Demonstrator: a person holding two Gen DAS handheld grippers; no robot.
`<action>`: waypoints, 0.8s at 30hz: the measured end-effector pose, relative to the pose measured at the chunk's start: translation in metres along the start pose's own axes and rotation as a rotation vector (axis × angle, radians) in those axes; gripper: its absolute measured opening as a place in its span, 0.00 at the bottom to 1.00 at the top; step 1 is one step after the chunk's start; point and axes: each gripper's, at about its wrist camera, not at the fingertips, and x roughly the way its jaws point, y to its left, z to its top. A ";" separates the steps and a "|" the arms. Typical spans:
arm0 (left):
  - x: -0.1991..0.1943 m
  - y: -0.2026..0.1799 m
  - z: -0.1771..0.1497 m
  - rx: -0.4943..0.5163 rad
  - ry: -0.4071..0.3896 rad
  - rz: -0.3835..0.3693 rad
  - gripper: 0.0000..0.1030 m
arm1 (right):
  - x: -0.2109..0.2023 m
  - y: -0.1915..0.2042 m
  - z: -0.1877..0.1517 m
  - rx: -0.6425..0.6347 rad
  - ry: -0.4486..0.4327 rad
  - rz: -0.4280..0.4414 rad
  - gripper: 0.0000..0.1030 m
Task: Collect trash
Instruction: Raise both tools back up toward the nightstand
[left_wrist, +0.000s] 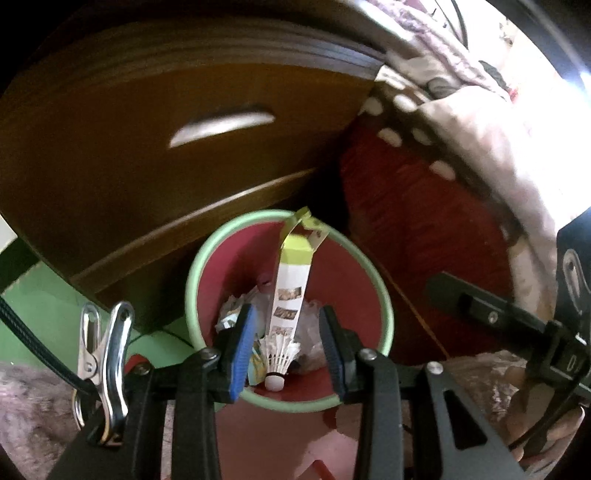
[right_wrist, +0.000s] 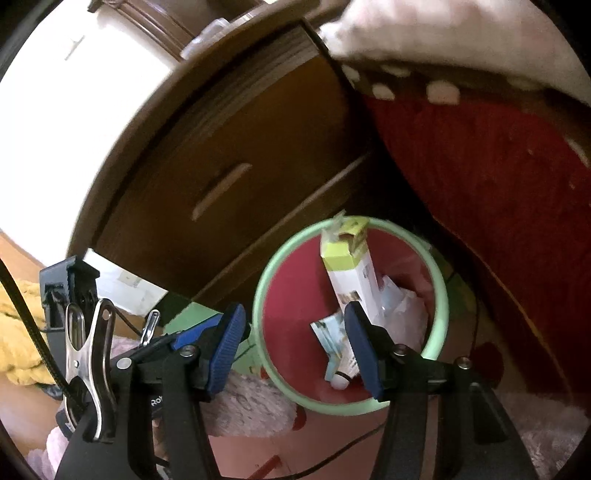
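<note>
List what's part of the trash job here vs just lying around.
Job:
- red bin with green rim
- tall carton in it
- shuttlecock in it
- crumpled paper in it
- left gripper, right gripper, both empty

Lying about:
- wooden drawer cabinet
- red bedding
- yellow cloth

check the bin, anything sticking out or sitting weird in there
One thing: the tall white and yellow carton stands on end in the red bin, and its torn-open top flaps poke up past the green rim. The shuttlecock and crumpled wrappers lie at the bottom. Nothing shows spilled outside.
</note>
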 end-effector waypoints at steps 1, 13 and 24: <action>-0.006 -0.003 0.001 0.010 -0.014 -0.001 0.35 | -0.005 0.003 0.000 -0.010 -0.013 0.009 0.56; -0.082 -0.035 0.027 0.090 -0.140 -0.023 0.36 | -0.068 0.045 0.015 -0.133 -0.160 0.054 0.56; -0.144 -0.027 0.087 0.070 -0.239 -0.002 0.39 | -0.114 0.092 0.053 -0.272 -0.249 0.065 0.56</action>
